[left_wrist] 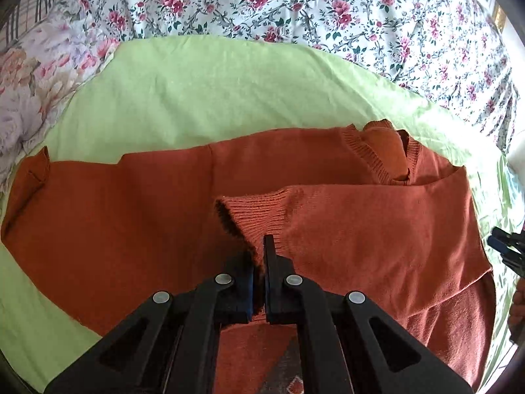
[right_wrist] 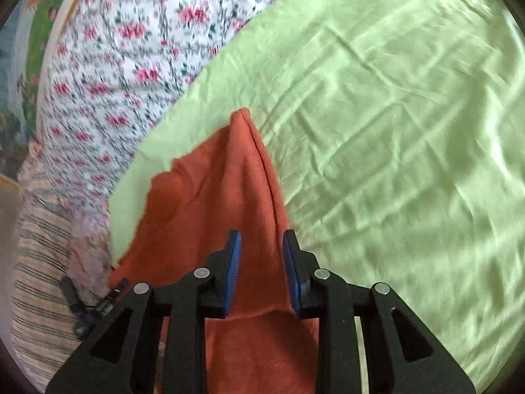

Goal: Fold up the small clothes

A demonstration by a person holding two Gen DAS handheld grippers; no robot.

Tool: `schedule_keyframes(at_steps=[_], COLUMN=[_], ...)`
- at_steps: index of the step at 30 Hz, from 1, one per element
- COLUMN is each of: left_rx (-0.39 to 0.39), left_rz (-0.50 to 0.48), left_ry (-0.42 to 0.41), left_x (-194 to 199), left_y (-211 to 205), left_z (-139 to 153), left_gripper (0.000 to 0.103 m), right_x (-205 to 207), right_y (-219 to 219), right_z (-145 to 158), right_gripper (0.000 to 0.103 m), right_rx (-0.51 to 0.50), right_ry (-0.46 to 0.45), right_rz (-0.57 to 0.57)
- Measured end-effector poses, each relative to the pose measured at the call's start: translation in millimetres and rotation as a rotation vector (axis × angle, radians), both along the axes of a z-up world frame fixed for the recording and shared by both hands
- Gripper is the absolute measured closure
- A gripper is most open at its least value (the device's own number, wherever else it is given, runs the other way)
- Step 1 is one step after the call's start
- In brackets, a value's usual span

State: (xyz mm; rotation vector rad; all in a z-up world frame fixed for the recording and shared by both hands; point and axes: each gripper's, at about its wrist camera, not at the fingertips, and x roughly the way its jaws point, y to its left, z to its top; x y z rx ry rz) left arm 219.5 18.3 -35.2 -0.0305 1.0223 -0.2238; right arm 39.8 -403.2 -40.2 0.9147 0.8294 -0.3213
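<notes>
A rust-orange knit sweater (left_wrist: 131, 216) lies spread on a light green cloth (left_wrist: 197, 98). Its right sleeve is folded across the chest, with the ribbed cuff (left_wrist: 259, 213) near the middle. My left gripper (left_wrist: 261, 249) is shut on the lower edge of that cuff. The ribbed V-neck (left_wrist: 377, 154) lies beyond it to the right. In the right wrist view, my right gripper (right_wrist: 261, 243) is open over a raised fold of the sweater (right_wrist: 229, 180), its blue pads (right_wrist: 233, 269) on either side of the fabric without pinching it. The right gripper's tips also show at the left wrist view's right edge (left_wrist: 505, 246).
The green cloth (right_wrist: 393, 131) lies over a floral bedsheet (left_wrist: 295, 6), which surrounds it at the back and sides. A striped fabric (right_wrist: 39, 262) lies at the left of the right wrist view. A floral pillow (left_wrist: 39, 92) sits at the left.
</notes>
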Motion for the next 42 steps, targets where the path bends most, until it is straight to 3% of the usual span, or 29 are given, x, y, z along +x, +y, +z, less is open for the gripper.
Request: schedule_keyframes(at_steps=[4, 6, 7, 8, 9, 11, 13, 15, 19, 20, 22, 24, 26, 28, 29, 31, 33, 35, 37, 38, 42], left_rx=[-0.006, -0.016, -0.025, -0.035, -0.051, -0.077, -0.043, 0.011, 0.016, 0.014, 0.02, 0.025, 0.022, 0.021, 0.022, 0.02, 0.028, 0.026, 0.047, 0.063, 0.17], left_rz=[0.015, 0.017, 0.017, 0.016, 0.011, -0.008, -0.029, -0.03, -0.013, -0.016, -0.028, -0.027, -0.018, -0.013, -0.008, 0.007, 0.037, 0.083, 0.145, 0.17, 0.297], left_ry=[0.024, 0.034, 0.04, 0.046, 0.049, 0.045, 0.043, 0.066, 0.104, 0.098, 0.087, 0.09, 0.099, 0.101, 0.102, 0.098, 0.084, 0.062, 0.028, 0.012, -0.052], left_x=[-3.7, -4.6, -5.3, -5.5, -6.5, -8.5, -8.2, -3.7, 5.9, 5.6, 3.2, 2.0, 1.8, 1.8, 0.8, -3.1, -8.3, -10.4, -11.8, -10.9, 2.4], left_y=[3.8, 3.1, 3.3, 2.1, 0.4, -6.2, -16.4, -22.3, -16.3, -15.6, -16.9, -17.7, -16.0, -10.1, -4.9, 8.5, 29.7, 54.5, 86.3, 99.8, 162.1], left_z=[-3.7, -4.7, -4.6, -3.5, -1.0, 3.1, -0.8, -14.3, -30.9, -29.8, -28.8, -31.5, -35.0, -36.7, -36.1, -31.0, -22.8, -13.3, -2.3, 1.8, 16.7], left_gripper=[0.1, 0.101, 0.101, 0.101, 0.1, 0.1, 0.1, 0.1, 0.1, 0.1, 0.099, 0.099, 0.098, 0.096, 0.095, 0.091, 0.09, 0.089, 0.077, 0.066, 0.043], right_x=[32.2, 49.3, 53.9, 57.3, 59.1, 53.2, 40.5, 38.2, 39.7, 40.5, 37.1, 30.0, 31.9, 39.1, 37.0, 22.8, 13.2, 7.7, 4.7, 6.4, 8.8], right_y=[-5.1, -6.5, -6.1, -5.4, -5.3, -14.8, -24.2, -28.4, -31.2, -30.7, -20.8, -8.8, 7.2, 18.4, 12.6, -5.8, -12.5, -2.2, 12.4, 18.9, 63.2], right_z=[-14.3, -27.5, -32.1, -34.1, -32.4, -22.3, -13.6, -24.1, -37.2, -33.8, -10.2, 9.7, 13.2, -4.4, -17.8, -26.9, -21.7, -6.8, 0.1, 1.5, 5.1], right_gripper=[0.055, 0.054, 0.055, 0.084, 0.093, 0.093, 0.094, 0.094, 0.092, 0.091, 0.086, 0.085, 0.082, 0.083, 0.088, 0.097, 0.094, 0.088, 0.08, 0.075, 0.07], right_rx=[-0.063, -0.058, -0.049, -0.054, -0.072, -0.054, -0.078, -0.073, -0.067, -0.083, -0.235, -0.309, -0.278, -0.287, -0.281, -0.181, -0.139, -0.181, -0.16, -0.154, -0.134], right_ry=[0.062, 0.112, 0.121, 0.123, 0.129, 0.095, 0.076, 0.111, 0.133, 0.147, 0.207, 0.171, 0.113, 0.199, 0.256, 0.219, 0.202, 0.185, 0.151, 0.142, 0.114], right_rz=[0.063, 0.099, 0.116, 0.134, 0.15, 0.128, 0.101, 0.099, 0.101, 0.096, 0.069, 0.06, 0.149, 0.215, 0.191, 0.105, 0.045, 0.042, 0.077, 0.088, 0.166])
